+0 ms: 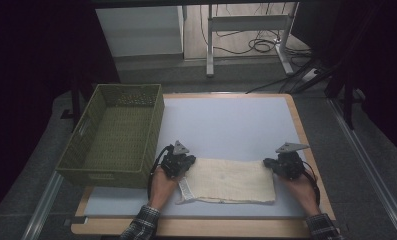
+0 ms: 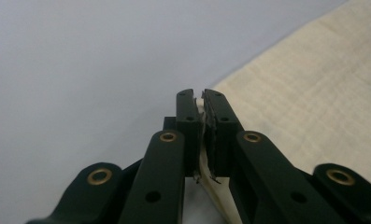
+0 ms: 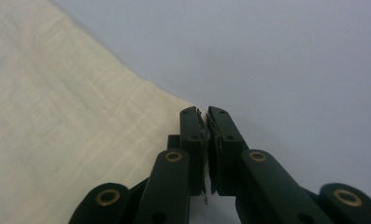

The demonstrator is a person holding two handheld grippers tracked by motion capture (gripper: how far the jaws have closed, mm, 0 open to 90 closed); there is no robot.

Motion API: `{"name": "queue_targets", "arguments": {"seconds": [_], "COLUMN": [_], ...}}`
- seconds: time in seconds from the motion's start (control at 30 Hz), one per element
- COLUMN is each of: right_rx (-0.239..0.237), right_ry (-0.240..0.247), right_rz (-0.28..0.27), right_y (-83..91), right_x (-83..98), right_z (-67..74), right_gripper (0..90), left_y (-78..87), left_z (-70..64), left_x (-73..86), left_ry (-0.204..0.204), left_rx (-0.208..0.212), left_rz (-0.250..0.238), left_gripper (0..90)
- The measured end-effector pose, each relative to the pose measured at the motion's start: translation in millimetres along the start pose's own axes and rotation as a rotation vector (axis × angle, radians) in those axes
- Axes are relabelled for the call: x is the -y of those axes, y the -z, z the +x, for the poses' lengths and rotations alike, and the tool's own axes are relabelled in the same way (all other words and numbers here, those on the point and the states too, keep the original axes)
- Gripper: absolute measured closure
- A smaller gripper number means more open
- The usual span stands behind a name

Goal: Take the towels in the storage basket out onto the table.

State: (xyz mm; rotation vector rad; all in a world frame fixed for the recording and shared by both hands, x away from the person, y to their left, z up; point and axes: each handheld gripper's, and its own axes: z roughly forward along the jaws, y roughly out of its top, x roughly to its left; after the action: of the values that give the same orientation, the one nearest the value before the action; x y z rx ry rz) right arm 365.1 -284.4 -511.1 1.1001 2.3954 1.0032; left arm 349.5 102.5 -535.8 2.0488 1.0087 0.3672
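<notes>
**Both claws clamped on the cream cloth's far corners**

The left claw (image 2: pixel 200 100) has its jaws together on a corner of the cream cloth (image 1: pixel 231 180); a sliver of fabric shows pinched between the black pads in the left gripper view; the right claw (image 3: pixel 204 116) is likewise pressed shut on the opposite far corner, a thin edge of cloth caught between its jaws. In the high view the left claw (image 1: pixel 182 161) sits at the cloth's far left corner and the right claw (image 1: pixel 272 163) at its far right corner; each is held by a hand in a checked sleeve coming in from the near edge.

The cloth lies flat and spread out on the pale worktop (image 1: pixel 226 125), towards the near side, between the two hands; a small white tag (image 1: pixel 186 190) sticks out at its near left edge. A green woven basket (image 1: pixel 93 172) stands on the left part of the worktop, just beside the left claw, its near right corner close to that hand; nothing lies between the claws but the cloth itself. Beyond the worktop, table legs (image 1: pixel 209 45) and cables (image 1: pixel 261 46) sit on the floor.
</notes>
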Motion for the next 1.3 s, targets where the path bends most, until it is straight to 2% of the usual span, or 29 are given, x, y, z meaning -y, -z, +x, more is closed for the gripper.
{"name": "queue_targets", "arguments": {"seconds": [0.13, 0.27, 0.43, 0.53, 0.63, 0.7, 0.77, 0.9, 1.0, 1.07, 1.17, 1.3], "right_rx": [0.002, 0.0, -0.004, -0.008, -0.014, -0.017, -0.019, -0.043, -0.061, -0.069, -0.091, -0.135], "right_ry": [0.0, 0.002, 0.005, -0.003, -0.02, -0.021, -0.028, -0.03, -0.028, -0.016, -0.009, 0.008], "right_rz": [-0.026, -0.037, -0.014, 0.016, 0.001, -0.019, -0.026, -0.045, -0.046, -0.044, -0.047, -0.039], "right_y": [-6.3, -19.9, -41.4, -50.6, -45.4, -37.8, -29.5, -15.6, -8.0, -3.4, 2.8, 8.4], "right_x": [-14.4, -30.1, -42.3, -40.7, -39.6, -40.1, -41.4, -40.2, -34.9, -31.0, -25.7, -18.8], "right_z": [-11.8, -21.6, -28.4, -30.1, -30.3, -29.6, -27.8, -21.1, -13.6, -8.4, 0.1, 14.2], "right_gripper": [85.2, 85.2, 84.9, 84.1, 81.6, 79.1, 76.6, 73.0, 71.4, 70.9, 69.4, 68.0], "left_y": [6.2, 9.5, 14.6, 11.9, 9.7, 9.8, 8.1, 0.1, -1.2, -2.1, -2.6, -3.3], "left_z": [-1.1, -1.5, -4.2, -0.4, 2.6, 2.2, 2.5, 6.7, 9.4, 11.4, 15.6, 14.2], "left_x": [-0.6, 0.7, 4.9, 7.9, 8.9, 8.6, 7.8, 8.6, 7.9, 7.7, 7.9, 8.1], "left_ry": [-0.005, 0.002, 0.001, 0.022, 0.037, 0.038, 0.037, 0.045, 0.054, 0.064, 0.102, 0.088], "left_rx": [-0.019, -0.034, -0.069, -0.048, -0.032, -0.047, -0.073, -0.117, -0.128, -0.123, -0.102, -0.108], "left_rz": [-0.009, -0.014, -0.008, -0.01, -0.013, -0.023, -0.009, 0.011, 0.013, 0.02, 0.025, 0.026], "left_gripper": [85.5, 85.3, 85.3, 79.2, 71.5, 65.0, 61.3, 61.1, 58.1, 55.4, 51.8, 50.8]}}
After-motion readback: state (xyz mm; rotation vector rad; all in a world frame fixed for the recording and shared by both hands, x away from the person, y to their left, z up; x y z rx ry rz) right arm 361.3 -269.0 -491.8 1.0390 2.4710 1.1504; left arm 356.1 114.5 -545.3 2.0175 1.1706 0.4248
